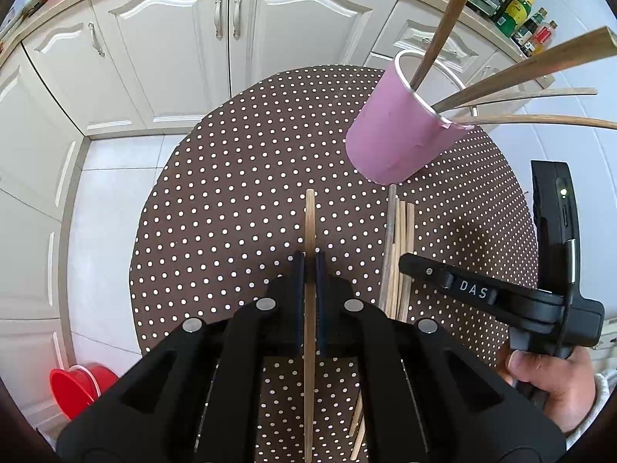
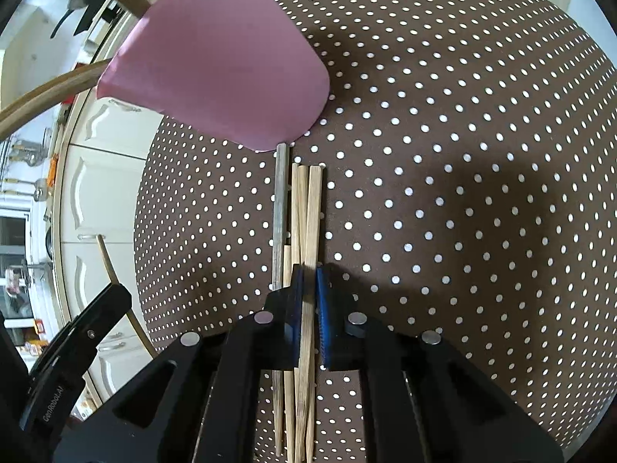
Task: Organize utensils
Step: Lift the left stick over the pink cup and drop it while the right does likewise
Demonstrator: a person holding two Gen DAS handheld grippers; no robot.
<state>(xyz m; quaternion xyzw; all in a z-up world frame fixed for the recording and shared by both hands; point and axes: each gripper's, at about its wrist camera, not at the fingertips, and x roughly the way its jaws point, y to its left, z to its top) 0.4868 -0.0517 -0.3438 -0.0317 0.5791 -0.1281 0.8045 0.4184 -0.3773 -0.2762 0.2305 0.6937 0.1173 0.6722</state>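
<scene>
**A:** Where does your left gripper (image 1: 309, 266) stand right now?

**B:** Its two fingers are pressed onto a single pale bamboo chopstick (image 1: 309, 223), which runs straight up between the pads and sticks out ahead of them over the table (image 1: 231, 193). You hold it left of the other sticks, apart from them.

**A:** And your right gripper (image 2: 308, 281)?

**B:** Your right one sits low over the bundle of chopsticks (image 2: 300, 208) lying on the cloth. Its blue ribbed pads (image 2: 322, 308) are nearly together around one or two of the bamboo sticks; whether they truly grip them or only flank them, I cannot tell. From the left wrist view you see that gripper (image 1: 408, 260) from the side, its tip at the bundle (image 1: 399, 247), your hand (image 1: 551, 382) on its handle.

**A:** What are the sticks like?

**B:** Thin, square-ended, light bamboo, lying side by side and roughly parallel. One at the bundle's left edge is grey and metallic-looking (image 2: 280, 200). Their far ends point at the pink cup (image 2: 216, 61), with the grey one's end touching its base.

**A:** The cup?

**B:** A smooth, matte pink cylinder (image 1: 401, 127) with a shiny metal rim, standing upright on the brown, white-dotted tablecloth. Several wooden utensils (image 1: 516, 69) lean out of it, fanning apart.
</scene>
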